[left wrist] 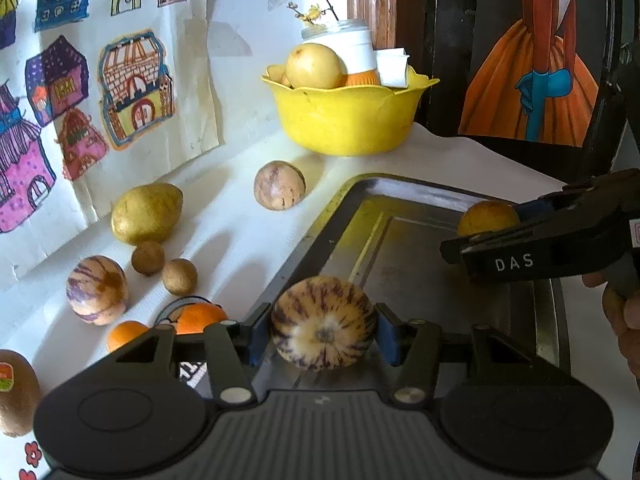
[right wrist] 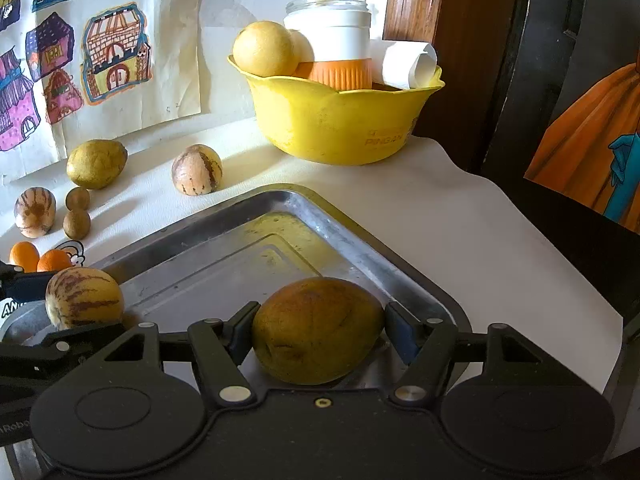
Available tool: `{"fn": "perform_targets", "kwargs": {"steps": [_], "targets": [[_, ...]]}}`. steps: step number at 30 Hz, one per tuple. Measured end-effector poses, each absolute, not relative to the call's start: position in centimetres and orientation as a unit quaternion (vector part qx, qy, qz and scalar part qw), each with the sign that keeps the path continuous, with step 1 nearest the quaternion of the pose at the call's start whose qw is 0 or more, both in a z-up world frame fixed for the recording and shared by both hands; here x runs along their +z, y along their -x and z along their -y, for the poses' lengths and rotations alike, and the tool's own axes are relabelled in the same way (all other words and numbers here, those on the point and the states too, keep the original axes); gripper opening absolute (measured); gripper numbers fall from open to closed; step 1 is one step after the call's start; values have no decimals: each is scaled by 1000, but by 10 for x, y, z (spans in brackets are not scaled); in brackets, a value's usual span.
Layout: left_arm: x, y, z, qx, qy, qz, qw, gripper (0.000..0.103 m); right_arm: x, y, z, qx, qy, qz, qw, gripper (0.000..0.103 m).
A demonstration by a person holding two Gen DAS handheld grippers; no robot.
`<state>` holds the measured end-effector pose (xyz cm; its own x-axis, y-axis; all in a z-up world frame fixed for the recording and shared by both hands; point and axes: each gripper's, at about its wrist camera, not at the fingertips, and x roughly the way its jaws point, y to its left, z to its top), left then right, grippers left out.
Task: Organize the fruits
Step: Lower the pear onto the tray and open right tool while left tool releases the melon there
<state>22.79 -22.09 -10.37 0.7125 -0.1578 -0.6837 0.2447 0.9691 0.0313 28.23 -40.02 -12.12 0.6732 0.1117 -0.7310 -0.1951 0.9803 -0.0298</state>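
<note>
White tabletop (right wrist: pixel 460 216) under kids' house drawings, yellow bowl (right wrist: pixel 340 128) at the back. Metal tray (right wrist: pixel 224 268) holds nothing set down yet, as far as I can judge. Left gripper (left wrist: pixel 324 336) is clamped on a striped melon (left wrist: pixel 324 322) over the tray's near-left edge. Right gripper (right wrist: pixel 318 332) is clamped on a brownish-yellow fruit (right wrist: pixel 318 330) low over the tray's near corner; contact unclear. Roughly 8 fruits remain loose on the tabletop to the left, including a green mango (left wrist: pixel 146 212) and 2 oranges (left wrist: pixel 200 318).
</note>
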Motion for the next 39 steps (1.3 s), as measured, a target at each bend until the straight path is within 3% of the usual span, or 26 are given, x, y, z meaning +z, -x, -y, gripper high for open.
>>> {"fn": "perform_targets", "kwargs": {"steps": [7,10,17,22,24,39], "targets": [[-100,-226,220,-108,-61,-355,926,71,-121,-280,400,84,53,-396,913,70],[-100,-225,220,-108,-59,-356,926,73,-116,-277,402,82,53,-382,919,80],[-97,-221,220,-108,-61,-354,927,78,-105,-274,402,84,48,-370,924,84],[-93,-216,220,-110,-59,-340,932,95,-100,-269,400,80,39,-360,929,101],[-91,-214,220,-111,-59,-334,934,100,-99,-268,400,80,37,-358,929,102],[-79,-206,210,-105,-49,-327,938,103,-82,-255,400,69,28,-345,936,102]]}}
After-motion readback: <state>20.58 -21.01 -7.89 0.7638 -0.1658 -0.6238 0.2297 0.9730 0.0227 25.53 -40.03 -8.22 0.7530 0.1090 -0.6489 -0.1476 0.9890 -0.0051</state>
